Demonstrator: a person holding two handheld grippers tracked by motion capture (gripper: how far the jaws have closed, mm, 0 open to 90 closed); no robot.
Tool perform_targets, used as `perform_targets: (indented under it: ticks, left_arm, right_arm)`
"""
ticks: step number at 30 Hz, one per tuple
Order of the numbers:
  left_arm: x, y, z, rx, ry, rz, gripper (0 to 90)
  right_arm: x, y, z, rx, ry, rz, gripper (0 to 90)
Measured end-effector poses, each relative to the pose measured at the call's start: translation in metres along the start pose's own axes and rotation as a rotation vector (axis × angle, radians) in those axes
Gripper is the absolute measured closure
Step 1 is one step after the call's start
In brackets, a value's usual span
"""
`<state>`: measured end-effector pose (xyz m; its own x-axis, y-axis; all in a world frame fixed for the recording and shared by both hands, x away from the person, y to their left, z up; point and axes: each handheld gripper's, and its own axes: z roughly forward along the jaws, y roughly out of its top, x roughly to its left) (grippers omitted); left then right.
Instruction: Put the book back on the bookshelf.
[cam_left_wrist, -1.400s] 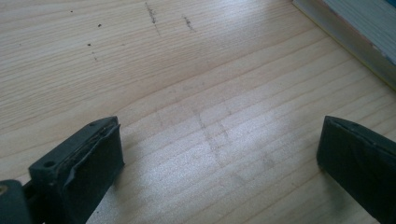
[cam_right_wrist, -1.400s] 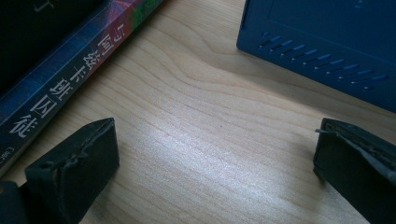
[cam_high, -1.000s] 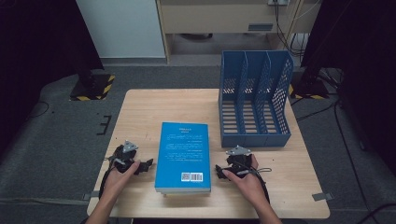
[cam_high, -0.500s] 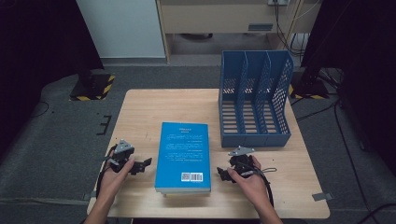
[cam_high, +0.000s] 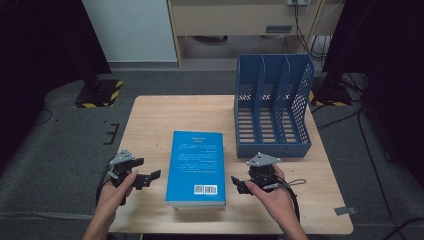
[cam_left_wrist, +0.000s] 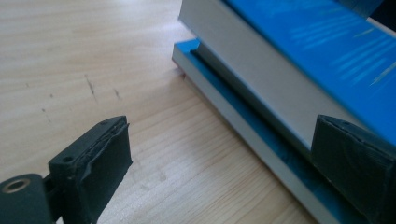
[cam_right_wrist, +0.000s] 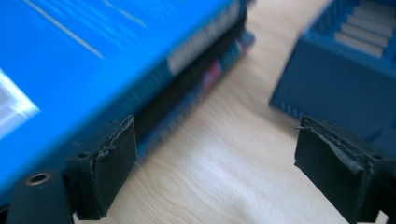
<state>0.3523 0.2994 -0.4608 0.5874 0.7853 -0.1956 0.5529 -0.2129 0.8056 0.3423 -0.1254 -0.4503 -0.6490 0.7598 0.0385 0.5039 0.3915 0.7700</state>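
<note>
Wooden table (cam_high: 165, 115): two stacked books (cam_high: 196, 167) (blue), one rack (cam_high: 272, 107).

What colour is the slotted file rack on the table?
Blue; the perforated plastic file rack shows best in the high view.

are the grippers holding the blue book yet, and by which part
Nothing is held. The left gripper and right gripper flank the blue book with open jaws.

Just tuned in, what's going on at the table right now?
A person holds a gripper in each hand on either side of a stack of blue books lying flat on the wooden table. The left gripper and the right gripper both point at the stack with jaws open, gripping nothing; the right jaws have just been closing a little. A blue file rack stands behind, apart from the books.
</note>
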Motion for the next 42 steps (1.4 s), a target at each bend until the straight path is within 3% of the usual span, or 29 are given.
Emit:
perform_targets:
  ticks: [3,5,8,14,20,23,27,31,42]
  left_arm:
    - [-0.011,0.017,-0.006,0.036,-0.037,0.049,3.3]
    - [-0.014,0.021,-0.006,0.041,-0.045,0.060,3.1]
    - [-0.028,0.033,0.009,0.085,-0.076,0.091,3.1]
    - [-0.044,0.037,0.030,0.106,-0.101,0.107,3.7]
    - [-0.052,0.033,0.041,0.130,-0.100,0.116,2.9]
    - [-0.054,0.030,0.045,0.161,-0.155,0.097,2.7]
    - [-0.051,0.029,0.047,0.177,-0.189,0.071,2.8]
    - [-0.047,0.026,0.051,0.178,-0.224,0.024,1.6]
    - [-0.039,0.025,0.056,0.196,-0.274,-0.011,0.0]
  right_arm:
    - [0.006,0.017,0.000,-0.004,0.034,-0.019,9.9]
    - [0.011,0.027,0.004,-0.001,0.050,-0.030,8.9]
    - [0.021,0.043,0.015,0.000,0.116,-0.036,6.8]
    - [0.032,0.054,0.037,0.027,0.180,-0.048,6.2]
    - [0.035,0.055,0.048,0.050,0.188,-0.055,5.5]
    - [0.035,0.054,0.049,0.055,0.183,-0.057,5.2]
    - [0.033,0.048,0.053,0.070,0.187,-0.064,2.5]
    - [0.029,0.044,0.056,0.055,0.213,-0.037,1.0]
    - [0.024,0.041,0.060,0.065,0.234,0.025,0.4]
